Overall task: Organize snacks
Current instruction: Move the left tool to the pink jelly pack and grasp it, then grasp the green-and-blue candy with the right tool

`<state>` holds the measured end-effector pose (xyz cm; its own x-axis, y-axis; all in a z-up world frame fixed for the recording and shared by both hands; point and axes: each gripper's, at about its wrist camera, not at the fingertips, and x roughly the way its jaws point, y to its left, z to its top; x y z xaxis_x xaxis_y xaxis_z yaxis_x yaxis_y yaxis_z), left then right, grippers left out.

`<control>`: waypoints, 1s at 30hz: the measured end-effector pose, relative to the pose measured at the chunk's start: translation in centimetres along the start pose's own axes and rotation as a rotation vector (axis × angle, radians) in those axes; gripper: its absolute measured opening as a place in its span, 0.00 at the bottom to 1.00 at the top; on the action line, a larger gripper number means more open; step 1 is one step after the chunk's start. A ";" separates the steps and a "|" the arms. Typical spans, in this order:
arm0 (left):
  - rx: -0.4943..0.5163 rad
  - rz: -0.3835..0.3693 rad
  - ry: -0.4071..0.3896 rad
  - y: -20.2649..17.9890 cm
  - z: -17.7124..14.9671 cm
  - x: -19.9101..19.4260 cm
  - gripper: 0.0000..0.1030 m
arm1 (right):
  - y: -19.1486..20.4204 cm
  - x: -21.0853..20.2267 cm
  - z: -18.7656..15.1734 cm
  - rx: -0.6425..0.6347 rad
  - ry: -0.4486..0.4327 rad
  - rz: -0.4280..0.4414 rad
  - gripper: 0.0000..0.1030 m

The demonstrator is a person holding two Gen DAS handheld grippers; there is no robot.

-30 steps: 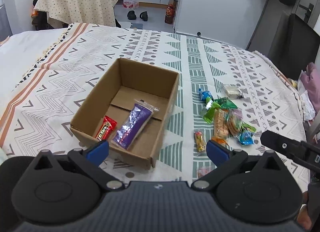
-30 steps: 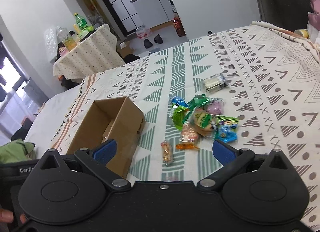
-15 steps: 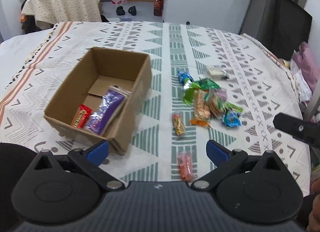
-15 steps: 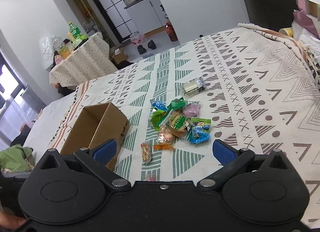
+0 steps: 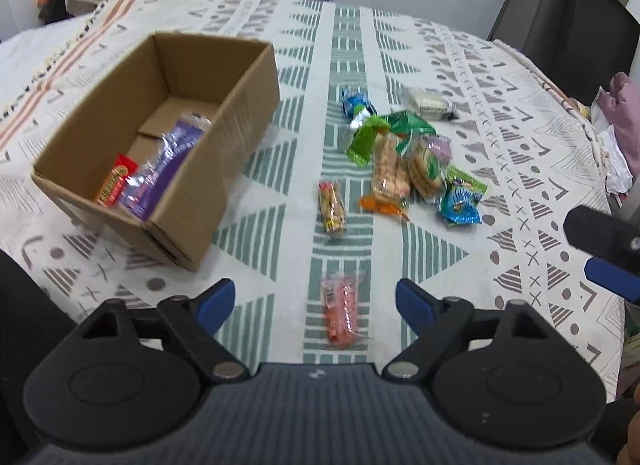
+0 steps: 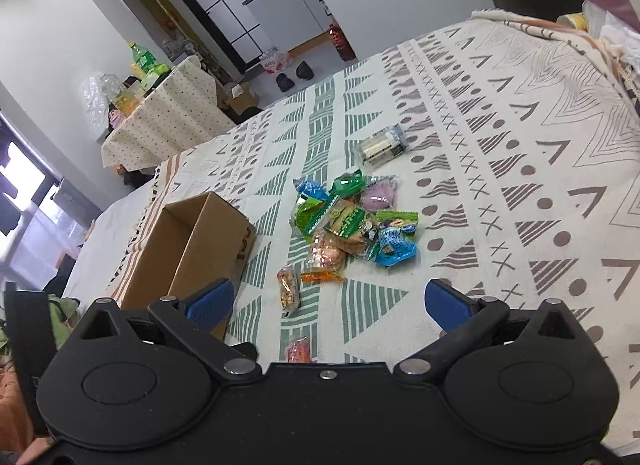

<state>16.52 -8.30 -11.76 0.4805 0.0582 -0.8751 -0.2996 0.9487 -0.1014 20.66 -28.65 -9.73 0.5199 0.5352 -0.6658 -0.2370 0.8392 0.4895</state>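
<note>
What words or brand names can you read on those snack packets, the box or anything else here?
None can be read for certain.
Red packet in the cardboard box: yellow lettering, too blurred.
Purple packet beside it: print unreadable.
Green cracker packet in the pile: has a label, too small.
Box's outer side: a dark printed mark, cut off and not legible.
Pale packet set apart: dark label, too small.

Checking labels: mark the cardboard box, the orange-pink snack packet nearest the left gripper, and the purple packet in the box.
cardboard box (image 5: 240,105), left wrist view, outer right wall.
orange-pink snack packet (image 5: 341,311), left wrist view, middle of wrapper.
purple packet (image 5: 168,169), left wrist view, middle of wrapper.
</note>
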 end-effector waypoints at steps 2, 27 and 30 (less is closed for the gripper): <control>-0.005 -0.010 0.006 -0.2 -0.1 0.7 0.77 | 0.0 0.5 0.1 0.004 0.014 0.002 1.00; -0.084 -0.065 0.142 -0.5 -0.1 9.0 0.20 | -2.8 8.1 2.0 0.100 0.127 -0.116 0.72; -0.114 -0.078 0.141 -0.1 0.6 9.2 0.20 | -3.1 9.1 2.5 0.112 0.137 -0.130 0.70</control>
<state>21.49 -7.71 -19.45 0.3879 -0.0664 -0.9193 -0.3614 0.9066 -0.2180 28.22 -26.62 -15.93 0.4222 0.4374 -0.7940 -0.0783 0.8902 0.4487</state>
